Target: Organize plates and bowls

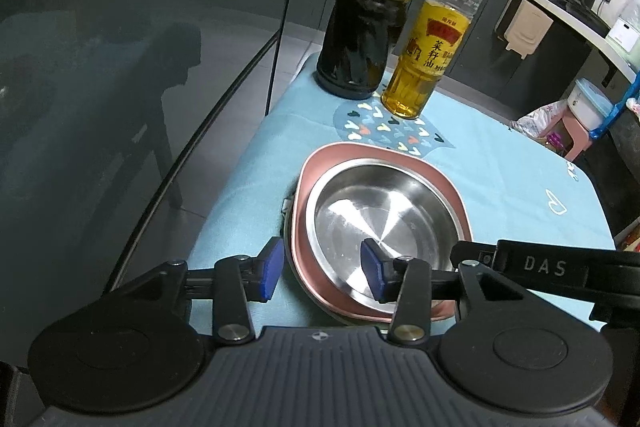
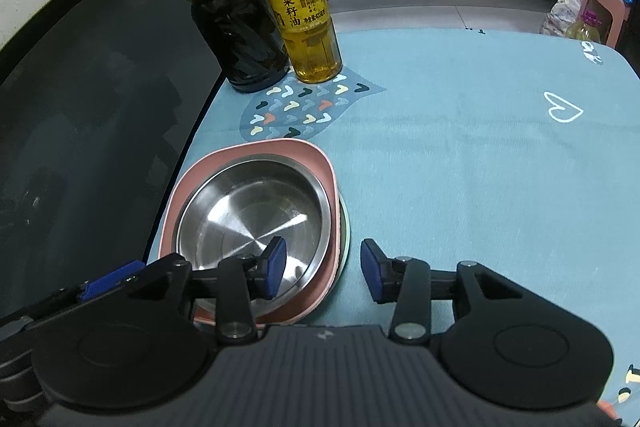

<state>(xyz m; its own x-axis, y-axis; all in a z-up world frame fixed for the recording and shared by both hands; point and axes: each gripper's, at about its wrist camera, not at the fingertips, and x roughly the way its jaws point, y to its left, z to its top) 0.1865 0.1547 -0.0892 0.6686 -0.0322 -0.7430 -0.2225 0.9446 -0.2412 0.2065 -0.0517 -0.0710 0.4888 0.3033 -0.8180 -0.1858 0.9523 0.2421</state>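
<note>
A steel bowl (image 1: 376, 219) sits nested in a pink squarish plate (image 1: 304, 187) on the blue tablecloth; a pale green dish edge (image 2: 345, 227) shows under the pink plate (image 2: 248, 151). My left gripper (image 1: 322, 273) is open, straddling the stack's left rim, one pad outside and one over the steel bowl. My right gripper (image 2: 324, 269) is open, straddling the stack's right rim, its left pad over the steel bowl (image 2: 248, 215). Neither holds anything.
A dark vinegar bottle (image 1: 360, 27) and a yellow oil bottle (image 1: 428, 55) stand at the cloth's far left corner behind the stack. The table edge (image 2: 188, 147) runs just left of the stack. Blue cloth (image 2: 480, 167) spreads to the right. A pink stool (image 1: 576, 135) stands beyond.
</note>
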